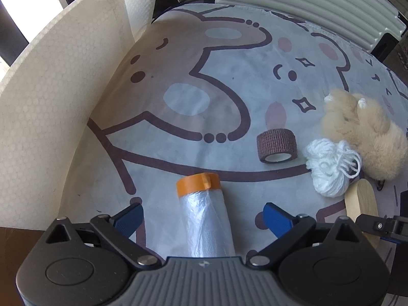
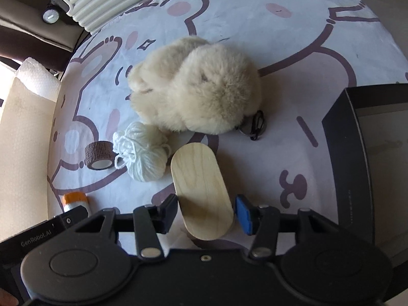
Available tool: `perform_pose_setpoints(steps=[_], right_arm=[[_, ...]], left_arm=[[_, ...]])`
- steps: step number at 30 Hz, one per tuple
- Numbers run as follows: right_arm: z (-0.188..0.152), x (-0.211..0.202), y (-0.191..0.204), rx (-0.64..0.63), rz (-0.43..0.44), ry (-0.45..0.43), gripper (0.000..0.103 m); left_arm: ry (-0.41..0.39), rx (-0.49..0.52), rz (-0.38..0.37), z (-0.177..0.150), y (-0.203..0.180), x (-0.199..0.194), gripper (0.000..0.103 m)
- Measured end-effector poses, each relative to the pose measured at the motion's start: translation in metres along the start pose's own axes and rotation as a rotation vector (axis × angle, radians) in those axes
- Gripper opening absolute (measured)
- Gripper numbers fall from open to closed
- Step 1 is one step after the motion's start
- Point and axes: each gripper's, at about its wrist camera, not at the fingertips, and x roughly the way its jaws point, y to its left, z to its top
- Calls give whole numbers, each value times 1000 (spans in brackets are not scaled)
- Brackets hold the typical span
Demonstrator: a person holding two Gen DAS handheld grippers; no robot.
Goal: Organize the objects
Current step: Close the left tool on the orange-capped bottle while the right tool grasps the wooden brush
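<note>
Presently, both claws stand over a table spread with a cartoon-bear cloth, and both point steeply down at it.

Left gripper: jaws wide apart, straddling a roll of clear plastic film with an orange tape end. The blue pads stand clear of the roll on both sides; nothing is gripped. The roll lies on the cloth, near a cream honeycomb-textured panel at the left edge.

Right gripper: jaws part-way in, either side of an oval wooden board. The dark left pad appears to touch the board's edge; the blue right pad sits just beside it with a sliver of gap. I judge this no firm hold yet. The board seems slightly raised on a base, going by its shadow.

Other items lie grouped beyond the board: a ball of white yarn just beside it, a brown bandage roll next to the yarn, and a cream plush toy behind. A dark open box stands to the right, probably the destination, though that is unconfirmed.

Step in hand, as judged: two pickups under way, neither secured. The next move calls for closing each claw squarely on its item. The film roll may squash or roll; the board's smooth edges may slip.
</note>
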Motion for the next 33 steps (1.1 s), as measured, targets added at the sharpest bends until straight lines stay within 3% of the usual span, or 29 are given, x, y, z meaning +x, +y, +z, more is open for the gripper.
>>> perform_pose_setpoints(steps=[6,19,25,26,33], right_arm=[[-2,1,9,-57,-18,-1,50],[-8,15,23,-188,-118,23,47],[-6,14,19,-191,-118,25,46],[-5,14,18,-187,-114,24,46],[-4,5,16,-177,-103,5,45]], left_arm=[[25,-2,-24,-2,2,4,78],[83,-28,-48,-6,9,18,63],[79,-60,-68,-5,14,18,49],[80,-60,-78,-4,14,17,43],[60,-20,-124,-5,8,7,42]])
